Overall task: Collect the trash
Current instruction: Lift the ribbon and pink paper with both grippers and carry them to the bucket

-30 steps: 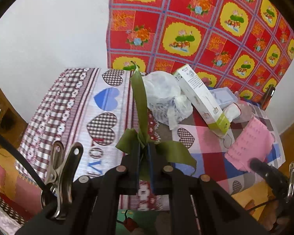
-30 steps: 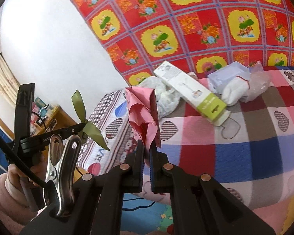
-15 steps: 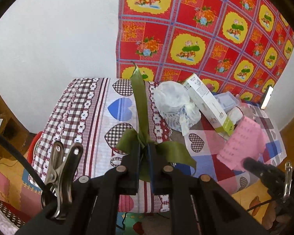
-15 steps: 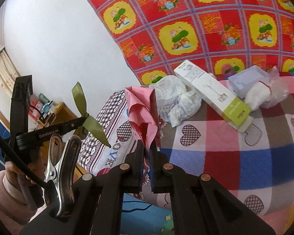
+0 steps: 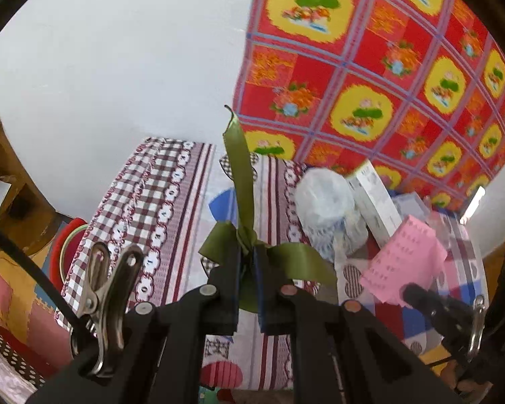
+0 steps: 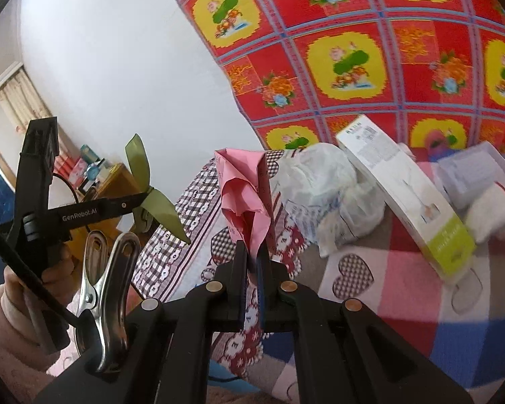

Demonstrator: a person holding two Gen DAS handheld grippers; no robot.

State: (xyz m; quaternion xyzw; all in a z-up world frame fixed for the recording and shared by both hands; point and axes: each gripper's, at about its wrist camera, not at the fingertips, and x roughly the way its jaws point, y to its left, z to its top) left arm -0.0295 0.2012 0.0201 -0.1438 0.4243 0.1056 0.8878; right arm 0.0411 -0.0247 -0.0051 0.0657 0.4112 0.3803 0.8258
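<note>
My left gripper (image 5: 247,259) is shut on an olive green ribbon bow (image 5: 242,181), held in the air in front of the table's near edge; it also shows in the right wrist view (image 6: 151,198). My right gripper (image 6: 252,262) is shut on a crumpled pink paper (image 6: 244,188), which shows at the right of the left wrist view (image 5: 405,256). On the table lie a white plastic bag (image 6: 323,185), a long white box with a green end (image 6: 407,195), a clear plastic container (image 6: 471,171) and a white roll (image 6: 491,208).
The table (image 6: 404,306) has a checked cloth with hearts and stands against a white wall with a red flowered cloth (image 6: 370,40). A wooden cabinet (image 6: 107,181) stands at the left. A red basin (image 5: 67,245) sits on the floor to the table's left.
Both grippers have pulled back and up from the table and shifted left, each keeping its hold. The red basin on the floor has come into the left wrist view.
</note>
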